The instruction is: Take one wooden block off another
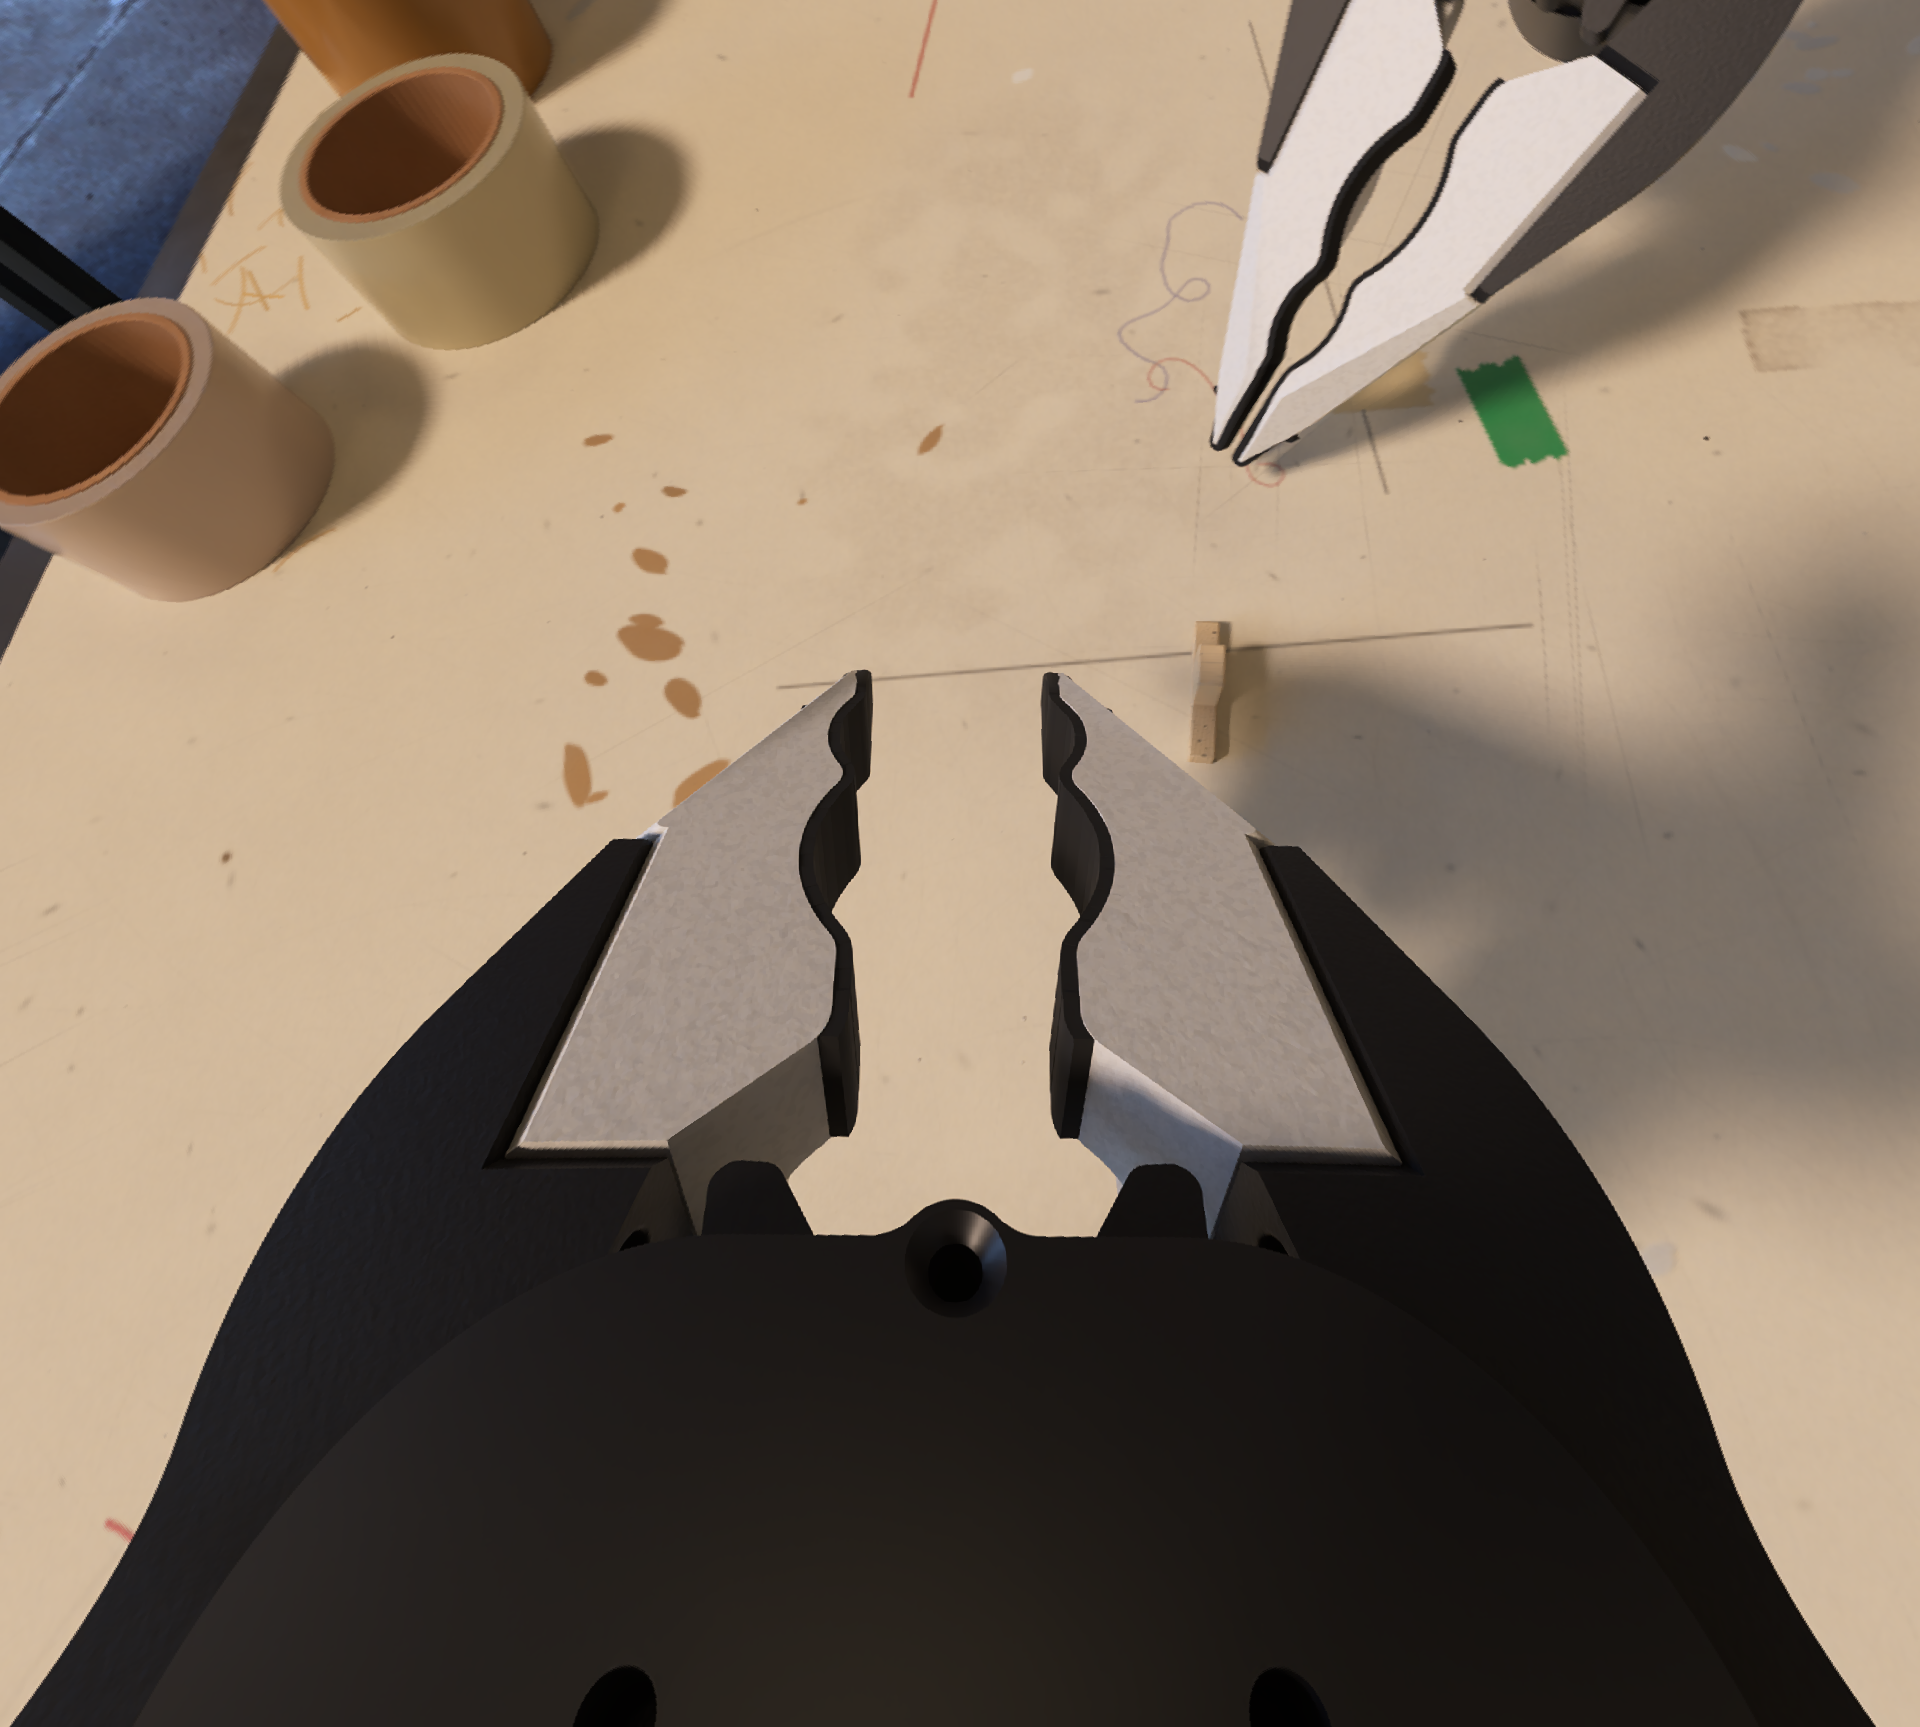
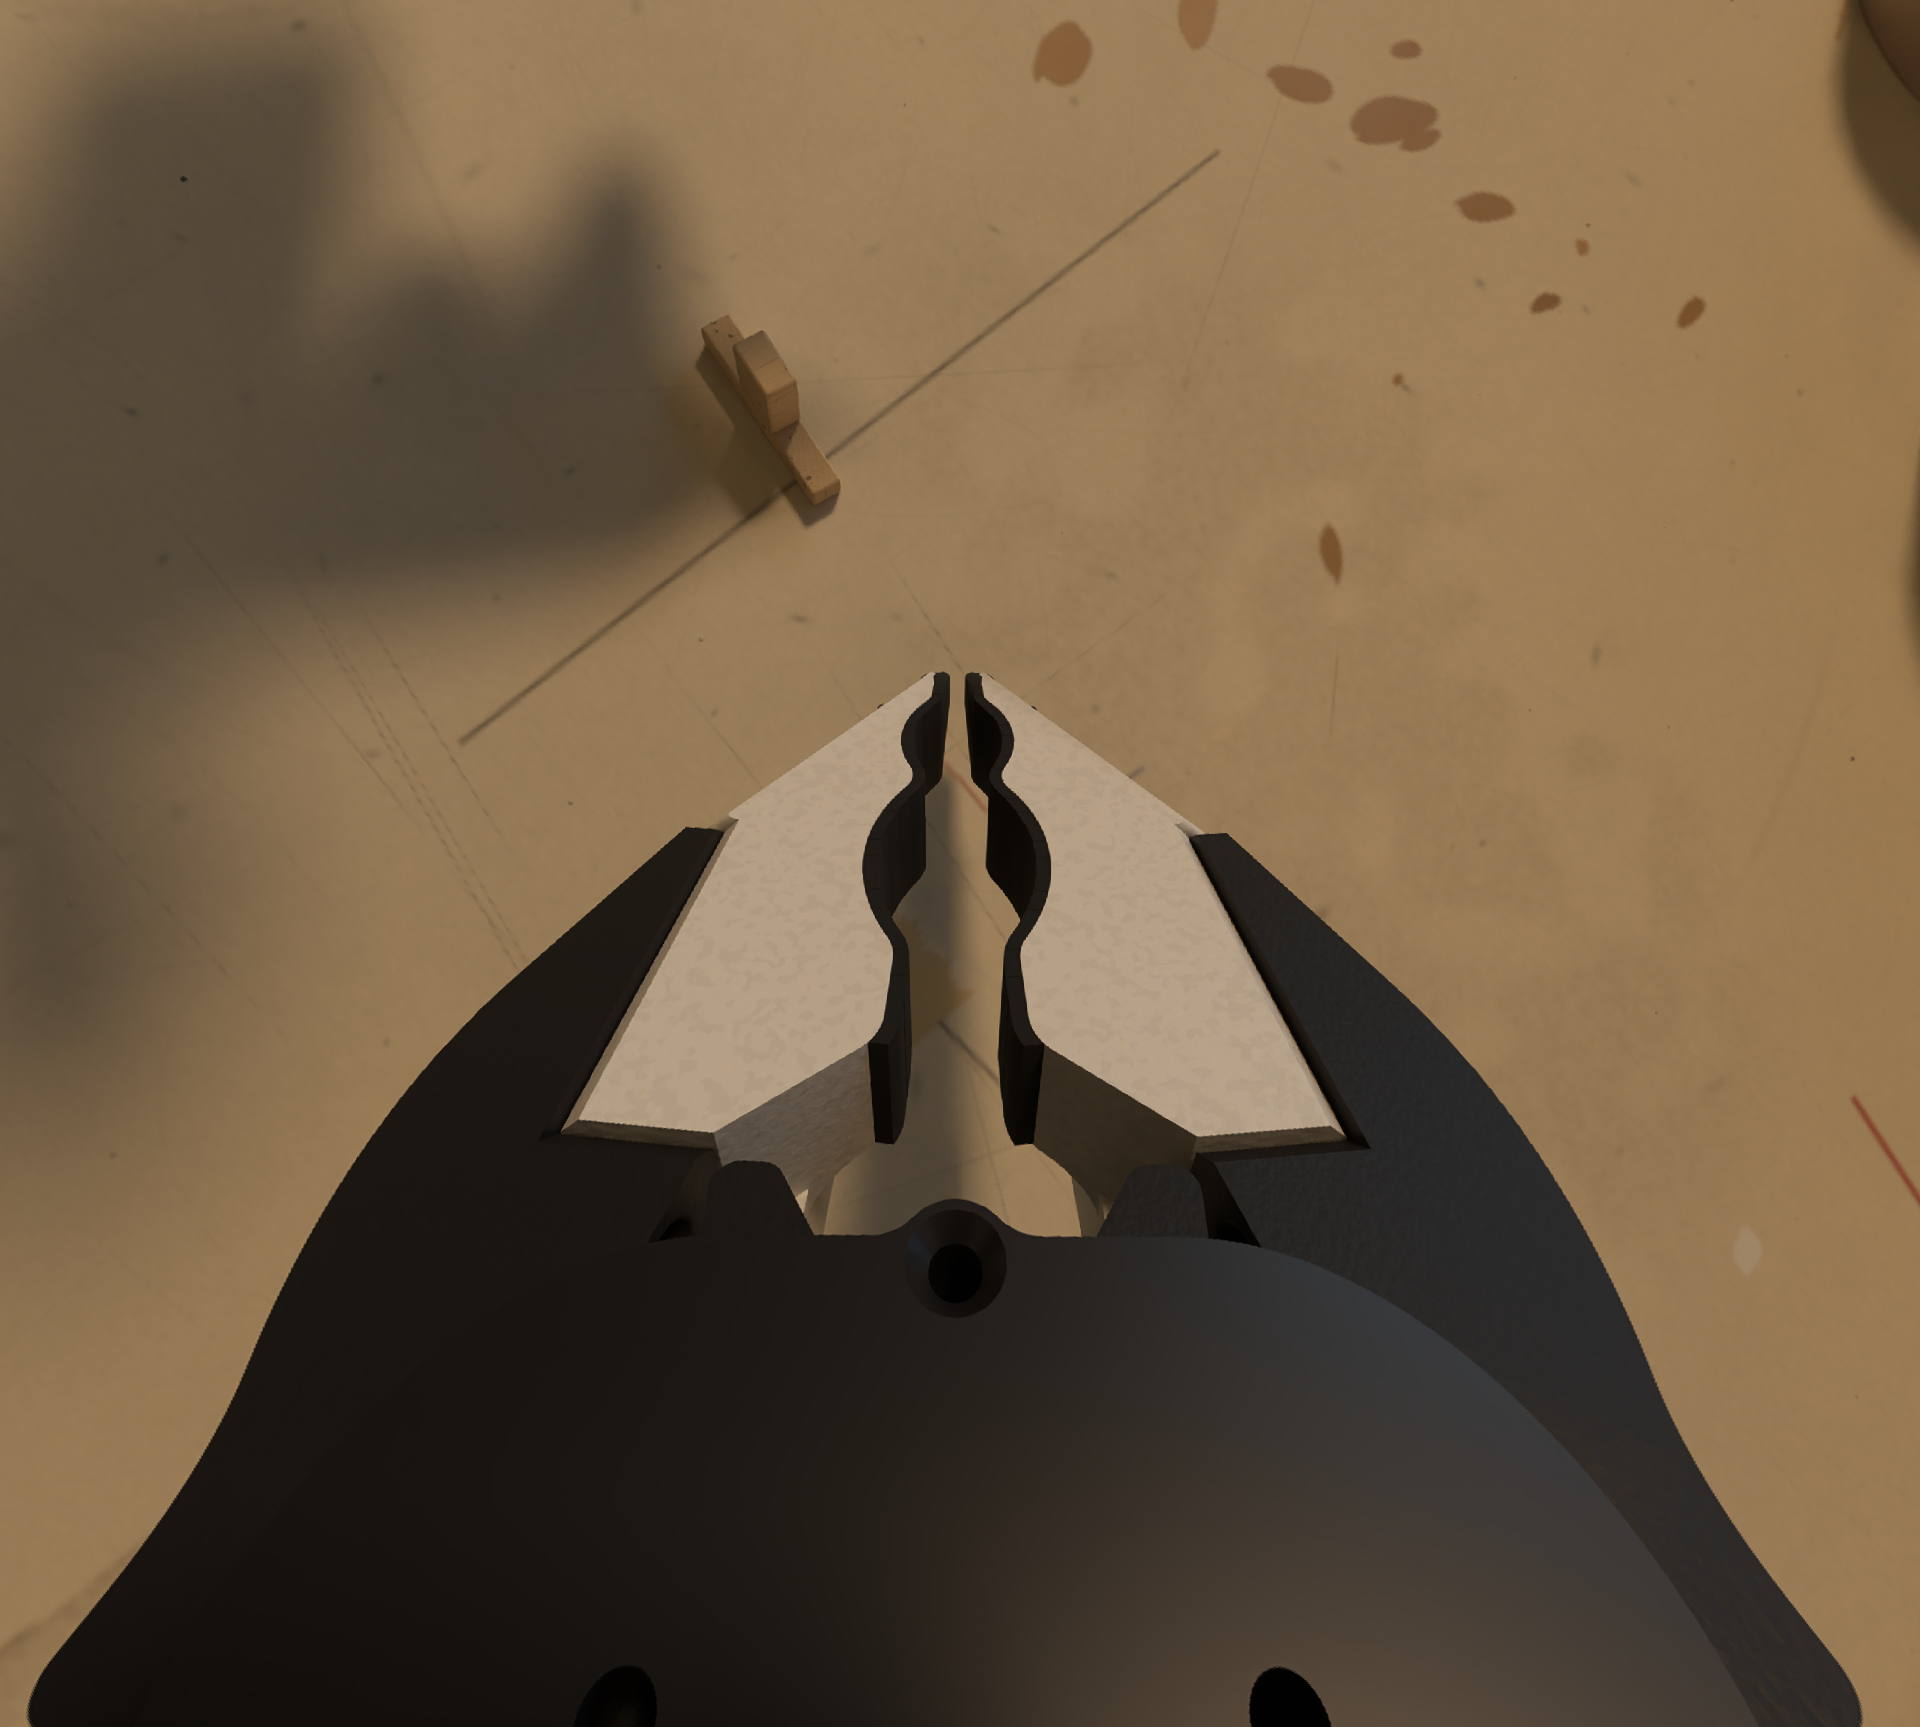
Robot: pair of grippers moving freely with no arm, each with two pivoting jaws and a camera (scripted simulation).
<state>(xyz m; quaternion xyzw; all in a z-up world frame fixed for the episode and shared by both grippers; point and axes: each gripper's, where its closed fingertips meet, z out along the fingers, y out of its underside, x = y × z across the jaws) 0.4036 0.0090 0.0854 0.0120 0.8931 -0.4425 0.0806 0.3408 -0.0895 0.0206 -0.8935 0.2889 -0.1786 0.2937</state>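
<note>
My left tongs (image 1: 956, 685) hang parted just left of the stacked wooden blocks (image 1: 1210, 690) at frame centre, ready to straddle them. My right tongs (image 2: 957, 678) sit pinched on nothing, the blocks well apart at upper left on the counter (image 2: 1351, 638).

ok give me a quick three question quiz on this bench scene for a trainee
1. True or false: the left gripper is open and holds nothing.
2. How many tape rolls stand at the table's left edge? A two, B three, C five.
3. Fill in: the small block sits on top of the ____ block.

Key: 1 true. 2 B. 3 flat. The right gripper is nearly shut, away from the blocks.
</note>
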